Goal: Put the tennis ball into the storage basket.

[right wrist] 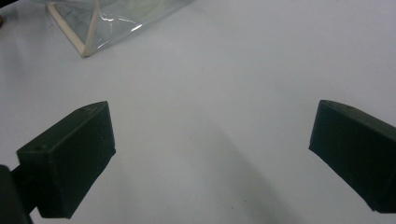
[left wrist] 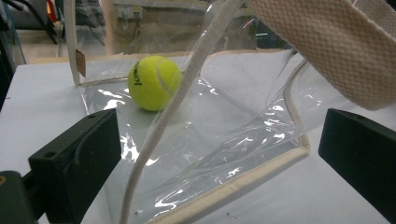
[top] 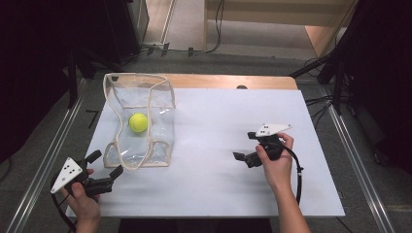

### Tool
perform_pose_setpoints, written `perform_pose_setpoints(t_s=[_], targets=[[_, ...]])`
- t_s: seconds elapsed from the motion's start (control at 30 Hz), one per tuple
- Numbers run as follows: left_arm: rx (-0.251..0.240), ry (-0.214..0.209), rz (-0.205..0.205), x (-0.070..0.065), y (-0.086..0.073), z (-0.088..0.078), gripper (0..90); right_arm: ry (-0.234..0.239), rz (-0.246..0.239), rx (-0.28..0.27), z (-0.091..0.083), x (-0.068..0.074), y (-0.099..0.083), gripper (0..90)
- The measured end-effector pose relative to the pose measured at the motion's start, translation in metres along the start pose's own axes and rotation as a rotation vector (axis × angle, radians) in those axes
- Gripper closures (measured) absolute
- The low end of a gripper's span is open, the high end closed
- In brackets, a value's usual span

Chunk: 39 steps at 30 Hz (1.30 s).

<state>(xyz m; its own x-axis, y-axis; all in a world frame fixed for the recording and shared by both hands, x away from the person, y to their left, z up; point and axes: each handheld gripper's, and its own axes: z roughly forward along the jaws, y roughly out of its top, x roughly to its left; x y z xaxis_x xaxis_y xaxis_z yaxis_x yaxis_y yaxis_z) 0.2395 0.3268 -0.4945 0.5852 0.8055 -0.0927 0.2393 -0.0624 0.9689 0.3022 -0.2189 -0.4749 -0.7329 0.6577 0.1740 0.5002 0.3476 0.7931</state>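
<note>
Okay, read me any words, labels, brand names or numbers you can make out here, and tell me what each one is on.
Dark print on the tennis ball: it runs sideways along the left of the ball, too blurred and curved away to read.
Small tag on the clear bag at its left seam: no legible text.
Nothing else here carries readable words or numbers.

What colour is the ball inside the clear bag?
Yellow-green, a tennis ball, clearest in the left gripper view.

Illegible black lettering on tennis ball [left wrist: 154, 82]
</note>
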Motion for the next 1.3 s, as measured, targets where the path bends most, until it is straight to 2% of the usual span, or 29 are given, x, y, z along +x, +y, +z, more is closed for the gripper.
perform_pose_setpoints(t_s=[0.47,0.97,1.3], targets=[[0.001,0.000,0.001,0.000,0.000,0.000,0.0,-0.033,0.038,-0.031,-0.020,-0.008,-0.023,0.0],[0.005,-0.001,0.009,-0.001,0.000,0.001,0.0,-0.069,0.114,-0.077,-0.043,-0.019,-0.055,0.0],[0.007,0.002,0.010,-0.001,0.000,0.001,0.0,-0.102,0.136,-0.099,-0.058,-0.023,-0.071,0.0]])
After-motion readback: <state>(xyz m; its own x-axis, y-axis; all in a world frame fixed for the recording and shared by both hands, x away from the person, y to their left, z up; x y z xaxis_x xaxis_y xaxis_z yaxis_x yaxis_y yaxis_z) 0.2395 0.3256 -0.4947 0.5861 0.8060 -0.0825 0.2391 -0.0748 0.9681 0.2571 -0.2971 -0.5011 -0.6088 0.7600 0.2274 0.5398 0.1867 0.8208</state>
